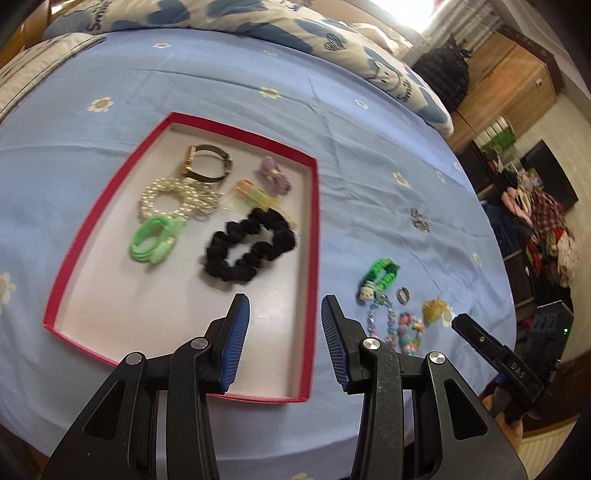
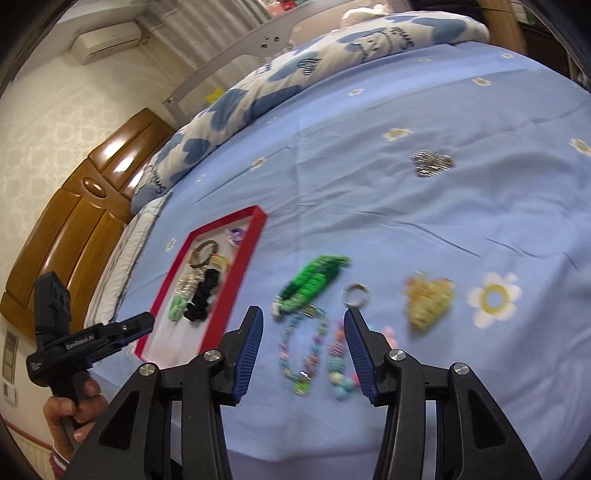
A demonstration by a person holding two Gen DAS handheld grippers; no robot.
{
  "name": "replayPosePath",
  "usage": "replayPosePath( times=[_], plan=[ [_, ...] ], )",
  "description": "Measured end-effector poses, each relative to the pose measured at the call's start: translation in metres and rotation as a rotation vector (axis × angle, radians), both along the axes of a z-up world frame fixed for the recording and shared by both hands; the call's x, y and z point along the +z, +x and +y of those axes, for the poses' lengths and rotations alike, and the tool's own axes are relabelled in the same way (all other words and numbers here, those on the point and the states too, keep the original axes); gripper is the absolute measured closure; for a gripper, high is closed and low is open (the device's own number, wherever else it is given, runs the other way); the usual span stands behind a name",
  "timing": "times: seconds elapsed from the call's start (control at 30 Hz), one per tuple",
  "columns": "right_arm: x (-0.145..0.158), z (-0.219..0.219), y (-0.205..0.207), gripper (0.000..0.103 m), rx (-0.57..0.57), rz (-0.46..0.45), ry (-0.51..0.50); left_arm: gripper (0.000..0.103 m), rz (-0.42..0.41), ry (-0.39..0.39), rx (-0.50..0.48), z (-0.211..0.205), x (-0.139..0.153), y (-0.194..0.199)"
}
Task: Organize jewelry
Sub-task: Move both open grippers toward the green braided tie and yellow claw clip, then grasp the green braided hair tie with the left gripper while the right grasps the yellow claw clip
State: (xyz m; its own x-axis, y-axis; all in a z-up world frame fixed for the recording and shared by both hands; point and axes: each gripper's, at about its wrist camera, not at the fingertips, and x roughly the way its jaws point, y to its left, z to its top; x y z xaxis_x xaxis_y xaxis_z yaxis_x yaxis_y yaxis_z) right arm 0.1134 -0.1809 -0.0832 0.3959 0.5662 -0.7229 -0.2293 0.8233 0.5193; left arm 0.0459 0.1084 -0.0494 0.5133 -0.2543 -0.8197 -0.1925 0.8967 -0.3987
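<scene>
A red-rimmed tray (image 1: 314,236) on the blue bed sheet holds a black scrunchie (image 1: 251,247), a green band (image 1: 155,236), a pearl bracelet (image 1: 173,197), a gold watch (image 1: 208,166) and hair clips. My left gripper (image 1: 284,325) is open and empty above the tray's near right part. To the tray's right lie a green bracelet (image 2: 314,282), a ring (image 2: 356,294), a pastel bead bracelet (image 2: 303,347), a colourful bead bracelet (image 2: 341,373), a yellow piece (image 2: 428,301) and a silver piece (image 2: 432,162). My right gripper (image 2: 303,332) is open and empty above the bead bracelets.
A folded quilt with blue hearts (image 1: 258,18) lies along the far side of the bed. A wooden headboard (image 2: 74,206) stands at the left in the right wrist view. Clothes and furniture (image 1: 546,229) stand beyond the bed's right edge.
</scene>
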Motion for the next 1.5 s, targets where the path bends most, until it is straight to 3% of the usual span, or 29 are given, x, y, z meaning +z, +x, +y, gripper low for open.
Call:
replayPosePath(
  times=[0.3,0.43,0.53,0.77,1.07,1.37,1.5],
  plan=[
    [-0.011,-0.033,-0.011,0.054,-0.057,0.017,-0.039,0.062,0.010,0.024,-0.088,-0.036,0.000,0.006],
    [-0.015,-0.039,-0.010,0.054,-0.074,0.029,-0.043,0.058,0.018,0.046,-0.129,-0.051,-0.002,0.012],
    [-0.018,-0.040,-0.006,0.047,-0.078,0.027,-0.058,0.058,0.024,0.065,-0.165,-0.064,-0.003,0.020],
    [-0.031,-0.040,0.008,0.047,-0.083,0.047,-0.096,0.054,0.040,0.112,-0.252,-0.093,-0.010,0.046],
    [-0.043,-0.036,0.023,0.047,-0.068,0.063,-0.116,0.054,0.081,0.158,-0.345,-0.122,-0.031,0.084],
    [-0.052,-0.040,0.033,0.047,-0.074,0.080,-0.118,0.054,0.139,0.143,-0.398,-0.141,-0.059,0.109],
    [-0.052,-0.036,0.033,0.049,-0.056,0.056,-0.160,0.058,0.146,0.182,-0.406,-0.146,-0.068,0.113]
  ],
)
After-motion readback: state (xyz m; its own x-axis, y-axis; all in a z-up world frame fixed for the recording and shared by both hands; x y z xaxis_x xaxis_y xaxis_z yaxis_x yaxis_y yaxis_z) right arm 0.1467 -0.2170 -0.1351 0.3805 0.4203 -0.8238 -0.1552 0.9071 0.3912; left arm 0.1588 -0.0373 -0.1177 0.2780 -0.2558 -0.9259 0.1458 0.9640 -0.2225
